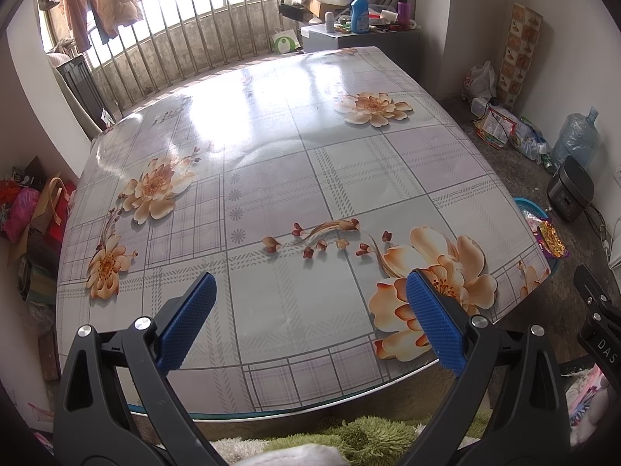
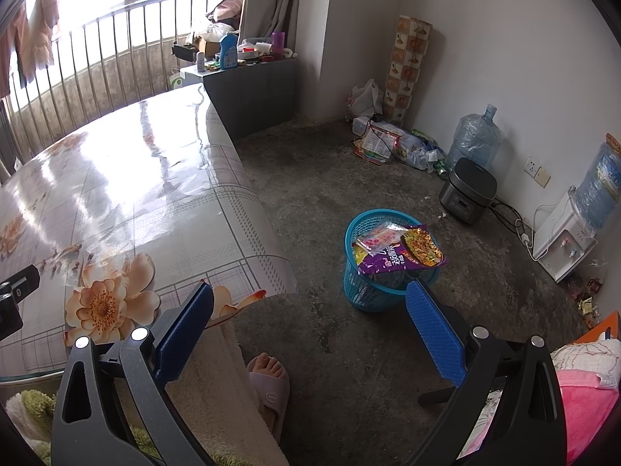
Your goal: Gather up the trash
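Across the left wrist view, the large rectangular table under a glossy floral-print plastic cloth [image 1: 271, 178] fills the frame from 9 to 3 o'clock, and its surface carries no loose item, which suggests the tabletop portion of the collection is finished. On the bare concrete floor [image 2: 318, 194], at about 1 o'clock in the right wrist view and well apart from the table edge, stands the blue plastic lattice waste basket [image 2: 368, 291], positioned within reach of the seated person. Lying across its rim are the purple printed snack wrapper [image 2: 399, 256] and a clear plastic packet with pink contents [image 2: 378, 237]; both rest on top rather than down inside, probably because they are wider than the opening. More wrappers and bags [image 2: 392, 145] lie against the far wall at 12 o'clock, likely the remaining trash. The left gripper [image 1: 310, 291] hovers over the near table edge with its blue-padded jaws spread wide and nothing between them. The right gripper [image 2: 310, 303] points toward the basket, its jaws likewise spread wide and empty, consistent with a completed release. At 6 o'clock, a foot in a pale slipper [image 2: 271, 388] rests on the floor.
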Available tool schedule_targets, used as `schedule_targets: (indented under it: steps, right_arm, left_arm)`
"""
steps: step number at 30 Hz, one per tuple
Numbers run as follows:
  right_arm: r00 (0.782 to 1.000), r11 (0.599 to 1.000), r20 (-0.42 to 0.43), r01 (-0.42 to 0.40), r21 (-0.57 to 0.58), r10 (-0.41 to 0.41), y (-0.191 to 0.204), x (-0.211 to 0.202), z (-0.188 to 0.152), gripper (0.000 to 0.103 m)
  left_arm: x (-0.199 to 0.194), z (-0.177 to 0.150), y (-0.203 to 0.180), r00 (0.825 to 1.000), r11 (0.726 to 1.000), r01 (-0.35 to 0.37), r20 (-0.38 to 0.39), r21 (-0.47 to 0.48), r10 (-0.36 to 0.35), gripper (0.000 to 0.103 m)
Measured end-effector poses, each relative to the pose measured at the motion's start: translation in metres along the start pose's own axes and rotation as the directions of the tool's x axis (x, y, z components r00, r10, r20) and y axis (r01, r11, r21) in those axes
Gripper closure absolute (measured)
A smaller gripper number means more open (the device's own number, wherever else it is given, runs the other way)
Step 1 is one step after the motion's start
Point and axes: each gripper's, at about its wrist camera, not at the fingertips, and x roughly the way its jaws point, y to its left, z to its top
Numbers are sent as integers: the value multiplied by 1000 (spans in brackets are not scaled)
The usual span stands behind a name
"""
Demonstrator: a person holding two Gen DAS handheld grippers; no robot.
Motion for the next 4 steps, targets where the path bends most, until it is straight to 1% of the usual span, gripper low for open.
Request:
schedule_targets:
  steps: [4]
  right_arm:
    - [1000, 1000, 2, 3, 0, -3, 0, 0, 1, 7]
  left_arm:
    - [-1, 1, 0, 1000, 1000, 4, -1, 1, -4, 9]
